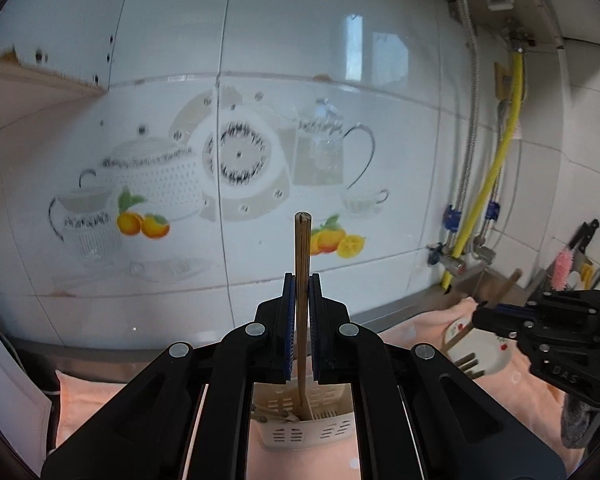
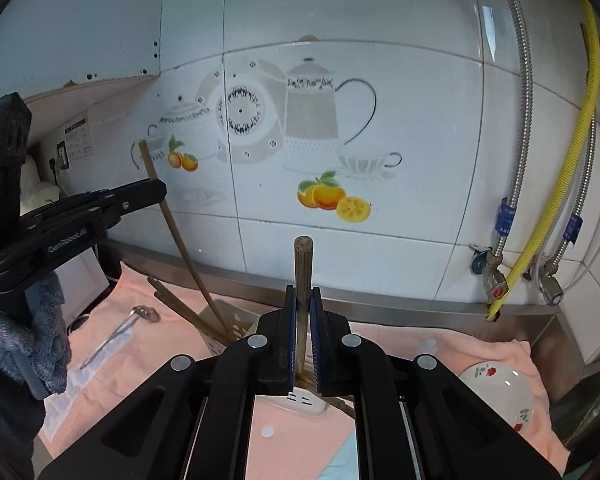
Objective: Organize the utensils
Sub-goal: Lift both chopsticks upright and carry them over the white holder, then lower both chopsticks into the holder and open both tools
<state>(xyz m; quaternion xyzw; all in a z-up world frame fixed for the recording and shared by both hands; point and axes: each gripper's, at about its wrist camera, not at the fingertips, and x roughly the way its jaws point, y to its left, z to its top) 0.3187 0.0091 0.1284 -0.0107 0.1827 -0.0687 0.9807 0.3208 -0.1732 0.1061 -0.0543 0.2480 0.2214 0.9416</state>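
**Two chopsticks gripped above the cream holder**

Left wrist view: the left gripper (image 1: 302,292) has its blue-padded fingers (image 1: 288,320) clamped on a brown bamboo chopstick (image 1: 302,248), which stands nearly upright. Its lower end dips into the cream slotted plastic utensil holder (image 1: 300,428), which sits directly below on the peach towel (image 1: 512,400) covering the table. To the right of the holder, the right gripper (image 1: 482,314) pinches another chopstick above a white floral plate (image 1: 488,356). The risk here, as I judge it: the stick is held near its middle, so a sideways pull could lever its tip against the holder's wall and tip the light holder over.

Right wrist view: the right gripper (image 2: 303,300) is closed on a darker brown wooden chopstick (image 2: 303,264), upright, its lower end near the white slotted holder (image 2: 300,400) rim; whether it is inside I cannot tell. Left of the holder, the left gripper (image 2: 156,190) holds its long bamboo stick (image 2: 172,224) slanting down into the holder, and a metal spoon (image 2: 120,332) lies on the towel further left. With both sticks converging on one holder, they could clash or catch the loose sticks already there, and a thin round stick might twist in the pads
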